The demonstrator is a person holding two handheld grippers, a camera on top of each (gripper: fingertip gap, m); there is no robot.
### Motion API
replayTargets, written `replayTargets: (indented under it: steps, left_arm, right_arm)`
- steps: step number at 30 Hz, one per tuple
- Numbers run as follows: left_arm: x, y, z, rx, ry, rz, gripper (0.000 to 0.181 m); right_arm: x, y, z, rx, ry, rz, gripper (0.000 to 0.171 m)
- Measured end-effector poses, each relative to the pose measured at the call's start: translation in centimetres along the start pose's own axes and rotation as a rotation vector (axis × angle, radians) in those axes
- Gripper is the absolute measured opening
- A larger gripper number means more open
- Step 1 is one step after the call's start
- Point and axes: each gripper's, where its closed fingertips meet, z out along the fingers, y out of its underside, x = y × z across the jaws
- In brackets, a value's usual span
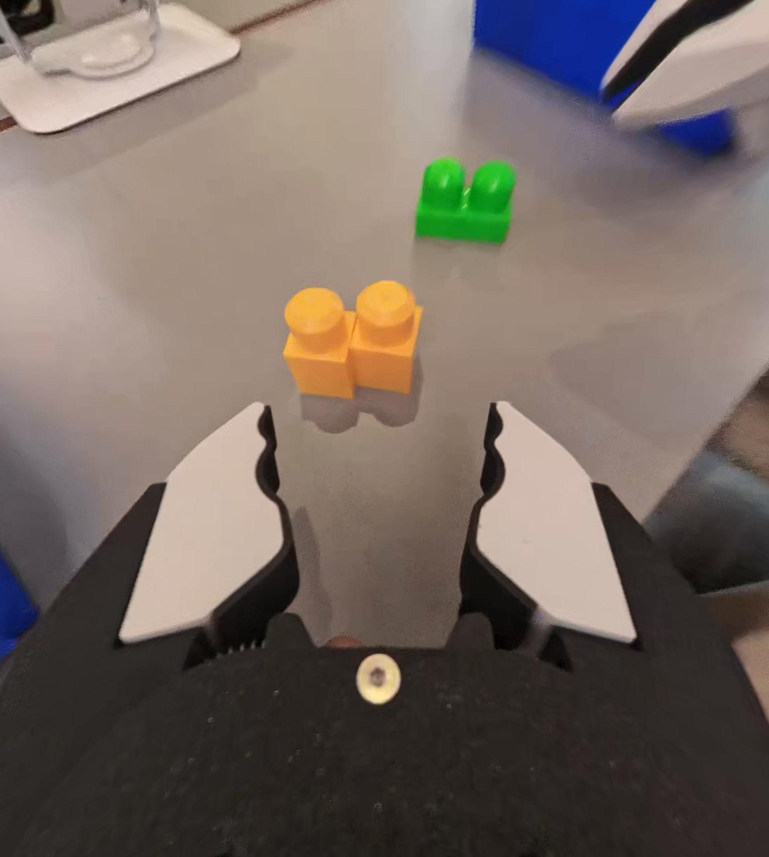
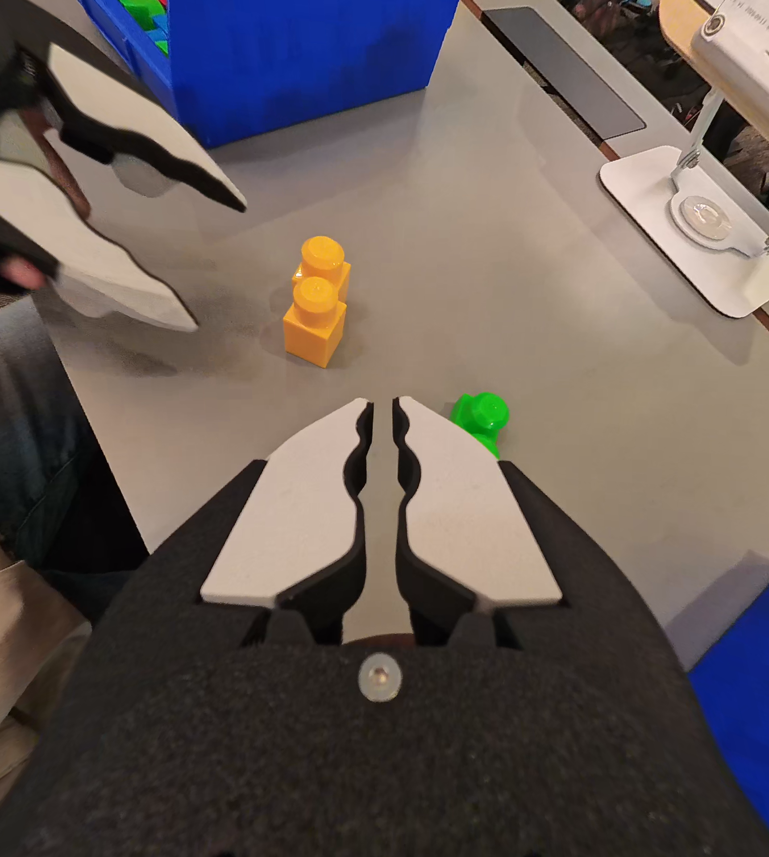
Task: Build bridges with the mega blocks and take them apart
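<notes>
Two orange one-stud blocks point(image 1: 352, 341) stand side by side and touching on the grey table point(image 1: 187, 259); they also show in the right wrist view point(image 2: 317, 301). A green two-stud block point(image 1: 464, 201) stands apart, farther off to the right; in the right wrist view it point(image 2: 482, 419) is partly hidden behind my right finger. My left gripper point(image 1: 380, 408) is open and empty, just short of the orange blocks; it shows at the left of the right wrist view point(image 2: 218, 269). My right gripper point(image 2: 382, 402) is nearly closed with a thin gap, empty, above the table beside the green block.
A blue bin point(image 2: 299, 65) with coloured blocks stands at the table's far side. A second blue container point(image 2: 762, 695) sits at the near right. A white stand base point(image 2: 697, 232) stands by the right table edge. A person's legs point(image 2: 11, 463) are at the left edge.
</notes>
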Motion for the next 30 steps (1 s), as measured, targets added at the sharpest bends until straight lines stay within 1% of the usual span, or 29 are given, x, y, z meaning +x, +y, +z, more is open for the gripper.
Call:
replayTargets:
  steps: [1, 4, 5, 7, 9, 12, 14, 20, 30]
  left_arm:
    - [-0.3, 0.2, 0.6, -0.022, -0.031, -0.003, 0.086]
    - [0.1, 0.5, 2.2, -0.071, 0.030, -0.092, 0.086]
    - [-0.3, 0.4, 2.7, -0.074, 0.014, -0.099, 0.085]
    - [-0.6, 0.5, 3.5, -0.094, 0.013, -0.098, 0.080]
    - [-0.9, 0.0, 4.0, -0.074, 0.004, -0.085, 0.078]
    - [-1.0, 0.4, 4.8, -0.082, 0.001, -0.089, 0.079]
    - [-0.7, 0.6, 5.0, -0.098, 0.011, -0.093, 0.080]
    - [-0.6, -0.1, 4.9, -0.051, 0.035, -0.105, 0.078]
    - [-0.7, 0.2, 5.2, -0.063, 0.045, -0.148, 0.088]
  right_arm:
    - [0.0, 0.0, 0.0, -0.001, -0.001, -0.001, 0.008]
    - [-0.1, 0.0, 0.0, -0.001, -0.002, -0.004, 0.008]
    - [-0.1, -0.1, 0.0, 0.000, -0.002, -0.005, 0.008]
    - [-0.1, -0.1, -0.1, 0.003, -0.001, -0.004, 0.008]
    - [-0.1, -0.1, -0.2, 0.005, -0.002, -0.002, 0.008]
    - [0.0, -0.2, -0.3, 0.009, 0.002, -0.003, 0.008]
    - [0.1, -0.3, -0.5, 0.011, 0.004, -0.001, 0.008]
    - [0.3, -0.1, -0.6, 0.009, 0.010, 0.002, 0.008]
    - [0.1, 0.1, -0.2, -0.005, 0.002, -0.003, 0.008]
